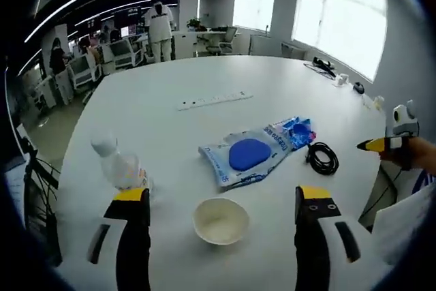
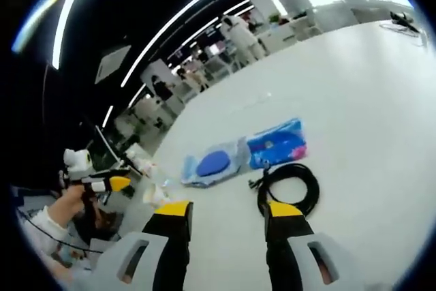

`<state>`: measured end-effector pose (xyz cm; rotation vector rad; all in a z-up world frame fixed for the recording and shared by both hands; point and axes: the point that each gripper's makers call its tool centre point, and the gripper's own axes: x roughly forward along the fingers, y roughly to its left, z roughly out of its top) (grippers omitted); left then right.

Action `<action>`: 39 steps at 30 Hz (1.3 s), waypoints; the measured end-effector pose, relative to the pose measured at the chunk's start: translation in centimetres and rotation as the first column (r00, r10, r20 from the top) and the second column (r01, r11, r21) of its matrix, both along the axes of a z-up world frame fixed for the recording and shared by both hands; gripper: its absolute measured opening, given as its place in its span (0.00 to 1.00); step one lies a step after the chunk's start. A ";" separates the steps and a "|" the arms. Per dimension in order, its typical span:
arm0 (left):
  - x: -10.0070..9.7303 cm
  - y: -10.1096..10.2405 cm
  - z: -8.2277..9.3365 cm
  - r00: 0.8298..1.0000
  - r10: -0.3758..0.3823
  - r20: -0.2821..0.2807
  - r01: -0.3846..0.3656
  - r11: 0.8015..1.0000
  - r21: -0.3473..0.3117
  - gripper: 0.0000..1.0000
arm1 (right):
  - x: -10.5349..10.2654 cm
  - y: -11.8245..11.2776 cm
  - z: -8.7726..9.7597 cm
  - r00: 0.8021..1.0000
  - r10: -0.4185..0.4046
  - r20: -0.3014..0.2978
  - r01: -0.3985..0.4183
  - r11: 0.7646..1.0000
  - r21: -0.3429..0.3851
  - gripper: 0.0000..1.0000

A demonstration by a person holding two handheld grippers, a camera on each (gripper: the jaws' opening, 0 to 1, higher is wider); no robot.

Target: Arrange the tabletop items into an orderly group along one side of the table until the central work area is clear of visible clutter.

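Centering the bowl (image 1: 220, 221), low in frame, between the spread left gripper (image 1: 221, 202) suits; right gripper (image 2: 225, 210) also spread, above the cable (image 2: 289, 187).

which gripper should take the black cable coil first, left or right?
Probably right. The right gripper has its jaws open with the black cable coil just ahead of them. The left gripper faces the white bowl instead.
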<state>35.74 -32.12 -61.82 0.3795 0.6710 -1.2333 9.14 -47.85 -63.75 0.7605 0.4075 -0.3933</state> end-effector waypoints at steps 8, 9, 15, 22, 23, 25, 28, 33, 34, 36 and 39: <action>-0.6 -0.5 -1.3 0.999 0.043 0.016 -0.043 0.999 -0.034 0.88 | 0.7 0.4 0.3 1.000 0.008 0.010 -0.008 1.000 0.006 0.41; -0.8 -0.7 -1.7 0.999 0.045 0.019 -0.044 0.998 -0.040 0.87 | 0.7 0.5 0.2 1.000 0.010 0.008 -0.010 1.000 0.006 0.41; -1.1 -1.1 -4.0 0.991 0.136 0.001 -0.135 0.986 -0.096 0.83 | -0.5 0.6 -0.5 1.000 -0.005 -0.003 0.005 1.000 0.018 0.40; -0.6 -0.8 -5.8 0.986 0.165 0.027 -0.163 0.984 -0.073 0.75 | -1.9 0.3 -1.7 0.999 -0.019 -0.047 0.020 1.000 0.012 0.40; -0.7 -0.9 -6.0 0.987 0.158 0.033 -0.156 0.985 -0.071 0.74 | -1.9 0.3 -1.7 0.999 -0.021 -0.046 0.022 1.000 0.015 0.40; -1.0 -0.9 -6.8 0.991 0.124 0.044 -0.123 0.992 -0.028 0.68 | -1.9 0.3 -1.7 0.999 -0.026 -0.041 0.027 0.999 0.021 0.39; -0.7 -0.7 -7.3 0.991 0.115 0.074 -0.115 0.993 0.000 0.54 | -1.8 0.4 -1.8 0.999 -0.023 -0.048 0.024 1.000 0.014 0.39; -0.6 -0.6 -7.2 0.991 0.118 0.062 -0.118 0.993 -0.005 0.48 | -1.7 0.3 -1.7 0.999 -0.038 -0.034 0.039 0.999 0.030 0.38; -0.6 -0.6 -7.2 0.991 0.115 0.063 -0.115 0.993 -0.004 0.47 | -1.8 0.3 -1.9 0.999 -0.039 -0.036 0.040 0.999 0.032 0.38; -0.6 -0.5 -7.1 0.992 0.111 0.058 -0.111 0.994 -0.008 0.44 | -1.9 0.3 -2.0 0.998 -0.040 -0.038 0.041 0.999 0.035 0.38; -0.4 -0.4 -6.3 0.990 0.126 0.056 -0.125 0.992 -0.033 0.43 | -2.0 0.3 -2.0 0.998 -0.046 -0.037 0.048 0.998 0.040 0.38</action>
